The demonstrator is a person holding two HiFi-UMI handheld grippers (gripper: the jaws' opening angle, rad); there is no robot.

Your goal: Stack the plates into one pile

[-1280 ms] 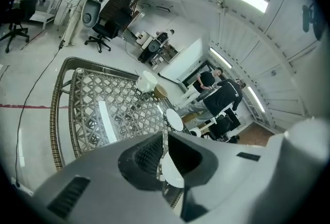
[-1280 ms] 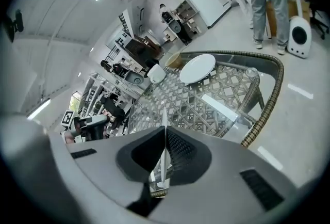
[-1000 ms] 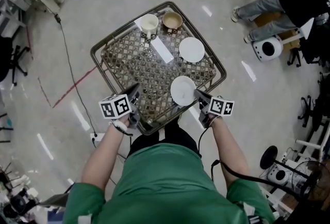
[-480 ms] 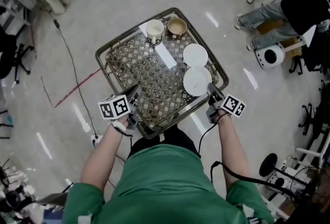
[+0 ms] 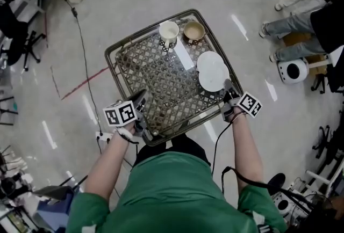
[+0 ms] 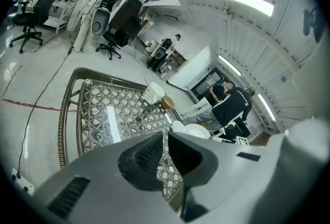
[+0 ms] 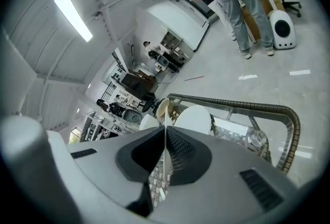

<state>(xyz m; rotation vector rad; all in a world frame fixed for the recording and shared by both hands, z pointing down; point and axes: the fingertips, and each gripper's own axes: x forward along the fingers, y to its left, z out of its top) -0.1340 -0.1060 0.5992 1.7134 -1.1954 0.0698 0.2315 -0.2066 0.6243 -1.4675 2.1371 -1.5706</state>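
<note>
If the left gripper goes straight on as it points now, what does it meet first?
Probably the woven table top, since the left gripper tilts down toward it; the white cup stands farther back.

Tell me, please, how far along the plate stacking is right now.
Done: the pickup. The right tongs are shut on the rim of the held plate.
In hand: that plate overlaps the second plate near the right edge of the table. The left tongs are shut and empty.
Left: lower the held plate squarely onto the second plate and let go.
</note>
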